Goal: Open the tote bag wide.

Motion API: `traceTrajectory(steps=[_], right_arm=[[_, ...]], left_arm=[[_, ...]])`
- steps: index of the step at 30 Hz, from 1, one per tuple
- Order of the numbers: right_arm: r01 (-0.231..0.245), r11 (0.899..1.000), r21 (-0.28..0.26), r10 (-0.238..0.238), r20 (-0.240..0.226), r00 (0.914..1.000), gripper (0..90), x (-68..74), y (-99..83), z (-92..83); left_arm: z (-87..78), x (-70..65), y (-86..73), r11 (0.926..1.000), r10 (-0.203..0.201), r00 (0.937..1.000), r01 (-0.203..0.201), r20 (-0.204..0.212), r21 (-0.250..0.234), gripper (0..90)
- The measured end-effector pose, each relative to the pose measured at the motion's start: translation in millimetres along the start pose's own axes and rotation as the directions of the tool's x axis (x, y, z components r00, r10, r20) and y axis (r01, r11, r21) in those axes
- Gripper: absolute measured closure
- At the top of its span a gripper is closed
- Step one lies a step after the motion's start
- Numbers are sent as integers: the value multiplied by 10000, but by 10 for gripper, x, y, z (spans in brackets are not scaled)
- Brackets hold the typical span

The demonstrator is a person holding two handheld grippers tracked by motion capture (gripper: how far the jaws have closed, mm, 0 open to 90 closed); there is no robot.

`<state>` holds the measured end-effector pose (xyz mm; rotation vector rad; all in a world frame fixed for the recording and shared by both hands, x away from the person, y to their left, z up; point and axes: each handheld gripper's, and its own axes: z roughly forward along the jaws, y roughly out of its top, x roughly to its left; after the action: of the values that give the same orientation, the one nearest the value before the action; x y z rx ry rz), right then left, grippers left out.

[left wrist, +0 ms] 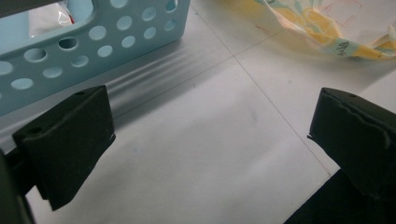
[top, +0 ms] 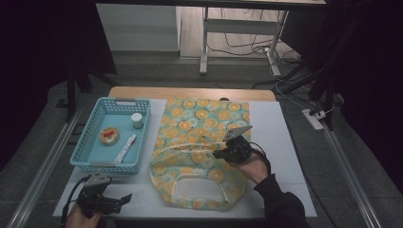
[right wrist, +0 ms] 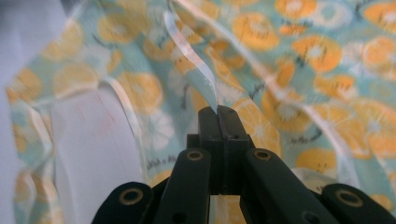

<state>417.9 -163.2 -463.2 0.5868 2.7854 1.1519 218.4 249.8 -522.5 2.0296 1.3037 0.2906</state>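
Left tongs [top: 127, 198] sat nearest on surface [top: 285, 142], jaws apart, idle. Right tongs [right wrist: 218, 111] were clamped on bag [top: 199, 142] rim, mid-surface beside basket [top: 90, 142]. Step judged: opening bag. Next: lift rim, left fetches item.

Left gripper [top: 124, 198] low, fingers wide apart, right gripper [right wrist: 218, 112] raised, fingers apparently clamped together.
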Motion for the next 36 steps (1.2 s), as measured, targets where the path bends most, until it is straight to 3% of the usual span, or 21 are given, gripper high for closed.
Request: traceTrajectory(steps=[17,24,29,36], right_arm=[[93,9924,-1225,-81,96,9999,900,-38,505,-165],[72,9881,-1536,-65,49,10000,900,-95,611,-202],[134,9839,-1783,-123,74,9999,900,-89,658,-236],[200,9810,-1927,-181,118,9998,900,-79,658,-246]], left_arm=[[-11,12,-6,9999,-65,10000,65,51,-91,0],[-23,11,-8,9999,-126,9998,127,120,-88,0],[-64,42,-28,9991,-247,9991,258,340,-343,0],[-84,51,-39,9978,-193,9995,207,239,-626,0]])
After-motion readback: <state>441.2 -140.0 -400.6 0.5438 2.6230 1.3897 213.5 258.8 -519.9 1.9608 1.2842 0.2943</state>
